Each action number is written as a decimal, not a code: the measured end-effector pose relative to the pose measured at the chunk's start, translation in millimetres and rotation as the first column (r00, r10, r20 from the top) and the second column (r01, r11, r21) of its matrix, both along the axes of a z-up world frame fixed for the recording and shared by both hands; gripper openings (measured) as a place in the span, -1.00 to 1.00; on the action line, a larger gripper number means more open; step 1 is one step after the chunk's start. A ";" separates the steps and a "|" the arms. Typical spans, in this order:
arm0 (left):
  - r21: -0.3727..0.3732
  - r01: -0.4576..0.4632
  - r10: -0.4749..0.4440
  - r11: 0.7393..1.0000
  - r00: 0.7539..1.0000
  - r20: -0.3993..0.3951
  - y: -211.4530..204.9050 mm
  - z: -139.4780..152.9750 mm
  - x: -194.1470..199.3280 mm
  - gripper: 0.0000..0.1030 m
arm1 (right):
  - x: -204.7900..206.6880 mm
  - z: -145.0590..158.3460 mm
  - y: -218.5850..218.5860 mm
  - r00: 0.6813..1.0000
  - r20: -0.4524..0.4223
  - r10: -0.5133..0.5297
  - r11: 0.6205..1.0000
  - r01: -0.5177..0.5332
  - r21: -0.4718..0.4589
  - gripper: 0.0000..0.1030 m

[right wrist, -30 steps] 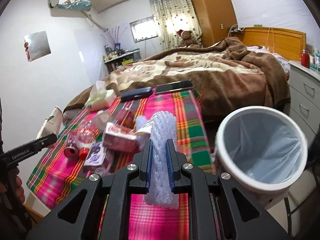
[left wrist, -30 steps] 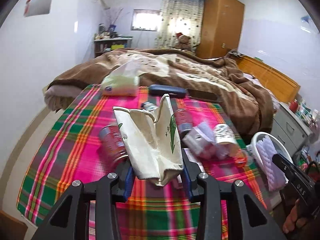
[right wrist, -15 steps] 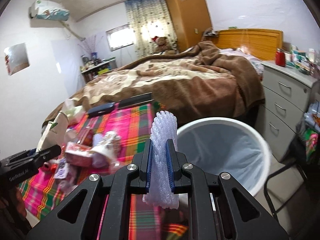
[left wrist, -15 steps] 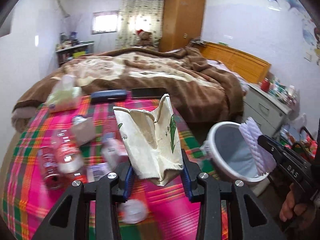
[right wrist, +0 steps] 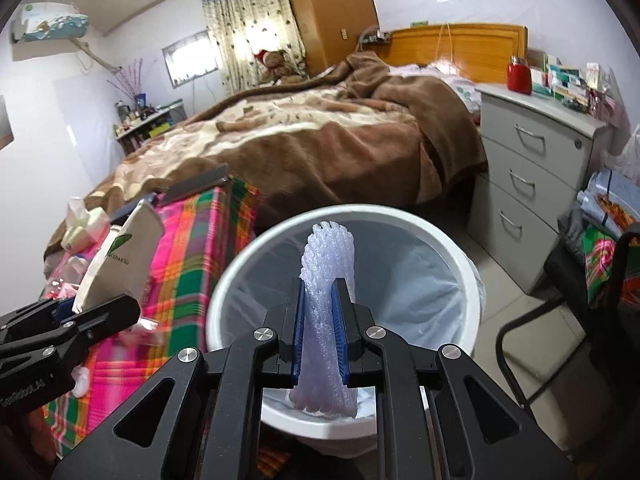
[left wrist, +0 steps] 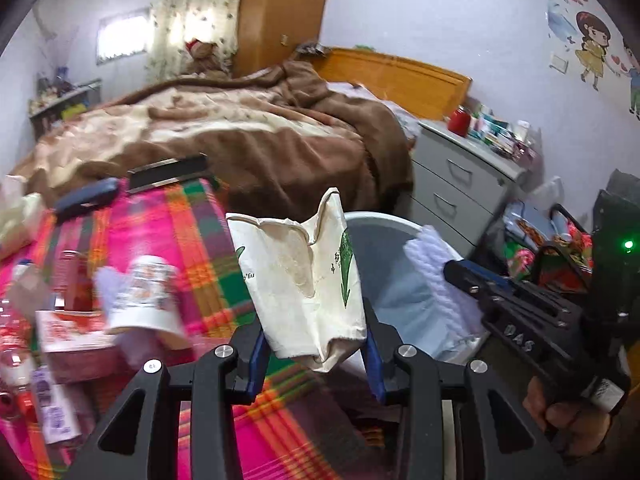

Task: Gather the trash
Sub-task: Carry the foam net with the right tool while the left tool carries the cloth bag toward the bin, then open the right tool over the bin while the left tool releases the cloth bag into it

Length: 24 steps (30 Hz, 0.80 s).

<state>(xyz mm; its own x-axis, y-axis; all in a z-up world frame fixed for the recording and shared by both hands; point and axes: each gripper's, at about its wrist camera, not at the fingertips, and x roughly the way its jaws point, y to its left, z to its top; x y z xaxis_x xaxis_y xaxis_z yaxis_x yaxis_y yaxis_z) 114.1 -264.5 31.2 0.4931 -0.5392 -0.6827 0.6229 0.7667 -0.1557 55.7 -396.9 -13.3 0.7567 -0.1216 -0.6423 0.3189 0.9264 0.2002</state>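
Observation:
My left gripper point(left wrist: 314, 354) is shut on a crushed cream paper cup point(left wrist: 304, 280) with green print, held at the table's right edge beside the bin; the cup also shows in the right wrist view point(right wrist: 120, 256). My right gripper point(right wrist: 320, 332) is shut on a white foam net sleeve point(right wrist: 328, 320) and holds it above the open mouth of the white bin point(right wrist: 240, 264) with its pale liner. The bin point(left wrist: 384, 220) and the sleeve point(left wrist: 432, 264) also show in the left wrist view. Several cans, cups and wrappers point(left wrist: 136, 292) lie on the plaid cloth.
The plaid-covered table point(right wrist: 192, 248) stands left of the bin. A bed with a brown blanket point(right wrist: 320, 140) lies behind. A grey drawer cabinet point(right wrist: 532, 184) stands right. A black chair point(right wrist: 580, 300) with bags is at the far right. A phone point(left wrist: 168, 172) and dark case point(left wrist: 88, 196) lie at the table's far edge.
Both grippers have swung right from the table toward the bin. The foam sleeve is now over the bin's mouth. The cup is now beside the bin's rim.

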 end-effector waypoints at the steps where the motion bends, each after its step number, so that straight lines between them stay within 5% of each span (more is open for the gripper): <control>1: 0.006 0.014 -0.014 1.000 1.000 0.001 -7.1 -2.7 0.1 -0.22 | 1.6 -3.7 -3.1 1.000 -0.014 -0.008 1.000 0.008 -0.006 -0.73; 12: 0.045 0.056 -0.054 0.997 0.998 -0.043 -54.6 -29.4 17.7 -0.21 | 9.6 -18.0 -23.5 0.996 -0.087 -0.029 1.000 0.029 0.000 -0.71; 16: 0.051 0.054 -0.051 0.997 0.998 -0.047 -57.2 -32.3 21.7 -0.06 | 8.7 -19.0 -25.3 0.996 -0.087 -0.026 0.999 0.028 0.018 -0.66; 19: 0.035 0.046 -0.044 0.998 0.998 -0.044 -53.3 -31.6 23.0 0.21 | 6.1 -17.9 -24.5 0.996 -0.082 -0.039 0.999 0.040 0.014 -0.45; 22: 0.027 0.028 -0.027 0.999 0.999 -0.044 -46.5 -29.5 24.4 0.22 | 3.1 -15.0 -22.6 0.997 -0.068 -0.036 0.999 0.038 0.025 -0.02; 24: 0.025 0.011 -0.010 1.000 0.999 -0.039 -40.9 -27.6 24.5 0.23 | 1.2 -12.2 -18.8 0.997 -0.059 -0.039 0.999 0.040 0.024 -0.02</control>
